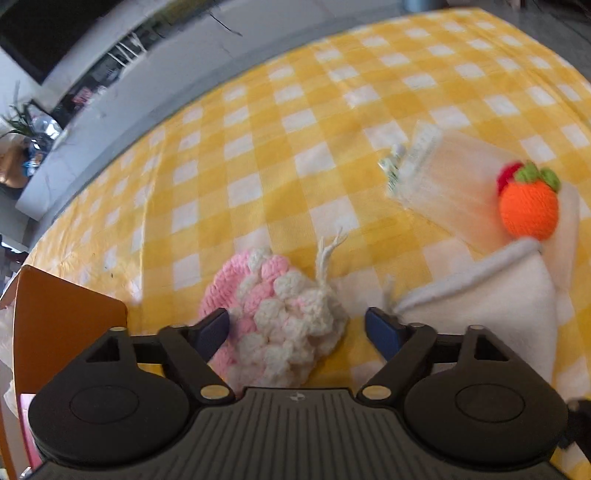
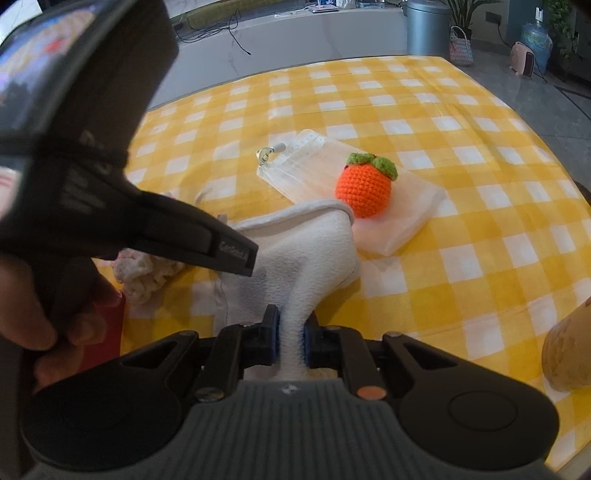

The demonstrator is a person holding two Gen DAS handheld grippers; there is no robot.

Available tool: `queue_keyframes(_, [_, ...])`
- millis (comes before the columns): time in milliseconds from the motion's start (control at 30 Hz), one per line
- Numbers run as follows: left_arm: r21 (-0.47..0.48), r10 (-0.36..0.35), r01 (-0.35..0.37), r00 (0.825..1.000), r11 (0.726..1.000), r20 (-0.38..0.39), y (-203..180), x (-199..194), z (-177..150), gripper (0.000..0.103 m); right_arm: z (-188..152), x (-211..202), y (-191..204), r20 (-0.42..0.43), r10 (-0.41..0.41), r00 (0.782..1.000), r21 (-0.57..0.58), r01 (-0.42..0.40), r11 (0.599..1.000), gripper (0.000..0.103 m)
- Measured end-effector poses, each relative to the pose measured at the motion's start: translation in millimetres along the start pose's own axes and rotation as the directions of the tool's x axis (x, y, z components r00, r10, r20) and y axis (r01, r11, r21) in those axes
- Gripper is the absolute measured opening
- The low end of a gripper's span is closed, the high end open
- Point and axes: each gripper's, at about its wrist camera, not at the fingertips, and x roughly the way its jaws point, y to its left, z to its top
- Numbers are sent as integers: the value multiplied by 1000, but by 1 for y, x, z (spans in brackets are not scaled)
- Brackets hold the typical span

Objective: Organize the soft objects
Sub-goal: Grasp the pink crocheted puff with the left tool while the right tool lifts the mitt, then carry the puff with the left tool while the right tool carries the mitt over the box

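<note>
A pink and white crocheted piece (image 1: 284, 314) lies on the yellow checked tablecloth (image 1: 258, 147), between the fingers of my open left gripper (image 1: 297, 328). A white cloth pouch (image 2: 295, 258) lies beside it; my right gripper (image 2: 290, 336) is shut on its near edge. The pouch also shows in the left wrist view (image 1: 480, 306). An orange crocheted fruit with green leaves (image 2: 364, 188) sits on a clear plastic packet (image 2: 314, 173) just behind the pouch's mouth. It also shows in the left wrist view (image 1: 528, 206). The crocheted piece (image 2: 142, 273) is partly hidden by the left gripper's body (image 2: 110, 184).
An orange panel (image 1: 62, 321) stands at the near left table edge. A tan rounded object (image 2: 569, 354) sits at the right edge. A grey bin (image 2: 428, 29), a basket (image 2: 461, 46) and a water bottle (image 2: 535, 40) stand on the floor beyond the table.
</note>
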Motion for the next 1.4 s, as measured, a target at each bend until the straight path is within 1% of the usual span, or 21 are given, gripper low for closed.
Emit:
queue_keyframes(33, [-28, 6, -5, 1000, 1000, 22, 2, 1, -2, 102, 0, 0, 0, 0, 1, 1000, -1, -1, 1000, 11])
queue_keyframes(100, [-53, 10, -7, 998, 999, 56, 4, 1, -7, 102, 0, 0, -1, -2, 8, 1000, 11, -8, 1000, 11])
queue_keyframes(167, [-61, 7, -3, 997, 998, 71, 5, -1, -10, 99, 0, 1, -2, -6, 12, 1000, 21, -12, 1000, 11])
queue_keyframes(233, [-85, -21, 27, 997, 996, 75, 7, -4, -13, 80, 0, 1, -3, -9, 13, 1000, 26, -12, 1000, 11])
queue_keyframes(267, [-83, -16, 22, 997, 996, 79, 5, -4, -11, 77, 0, 1, -3, -11, 15, 1000, 31, -15, 999, 11])
queue_keyframes(300, [-63, -5, 10, 997, 998, 82, 2, -3, -10, 71, 0, 1, -4, -12, 17, 1000, 35, -17, 999, 11])
queue_keyframes(333, [-36, -4, 8, 996, 999, 91, 0, -5, -11, 60, 0, 1, -4, -11, 20, 1000, 39, -20, 999, 11])
queue_keyframes(433, [-3, 29, -29, 995, 1000, 101, -5, -5, -11, 40, 1, -1, -7, -11, 32, 999, 50, -32, 998, 12])
queue_keyframes(500, [-52, 13, -6, 991, 999, 131, 2, -11, -13, 35, 0, -2, -8, -6, 41, 999, 51, -40, 998, 12])
queue_keyframes(567, [-98, -31, 47, 987, 994, 159, 12, -18, -14, 35, 0, -1, -8, -5, 41, 999, 50, -41, 998, 12])
queue_keyframes(633, [-130, -56, 81, 982, 988, 182, 20, -27, -15, 34, 0, -1, -9, -8, 39, 999, 52, -39, 998, 12])
queue_keyframes(767, [-150, -119, 156, 966, 976, 230, 28, -50, -24, 34, 1, -3, -9, 3, 45, 999, 52, -45, 998, 12])
queue_keyframes(833, [-153, -146, 192, 952, 970, 268, 31, -63, -32, 34, 1, -5, -9, 9, 53, 999, 54, -53, 997, 11])
queue_keyframes(900, [-173, -108, 177, 931, 969, 348, 32, -80, -44, 35, 1, -6, -10, 12, 59, 998, 53, -59, 997, 11])
queue_keyframes(967, [-181, -88, 177, 905, 967, 417, 32, -95, -56, 35, 0, -8, -9, 15, 56, 998, 41, -57, 998, 11])
queue_keyframes(1033, [-190, -102, 215, 875, 958, 474, 36, -108, -64, 34, 1, -11, -9, 25, 51, 998, 43, -52, 998, 11])
queue_keyframes(1100, [-209, -109, 247, 851, 946, 514, 41, -121, -71, 35, 1, -15, -11, 36, 60, 998, 50, -62, 997, 11])
queue_keyframes(1167, [-225, -112, 272, 833, 936, 542, 47, -131, -77, 35, 2, -18, -17, 37, 93, 995, 73, -96, 993, 10])
queue_keyframes(1267, [-223, -174, 354, 805, 908, 568, 58, -143, -84, 35, 5, -20, -29, 42, 134, 990, 137, -138, 981, 10])
queue_keyframes(1333, [-234, -196, 403, 777, 885, 599, 67, -151, -89, 35, 6, -23, -35, 54, 133, 990, 167, -140, 976, 10])
queue_keyframes(1400, [-230, -196, 421, 752, 877, 629, 74, -159, -92, 35, 7, -26, -41, 67, 151, 986, 197, -162, 967, 10])
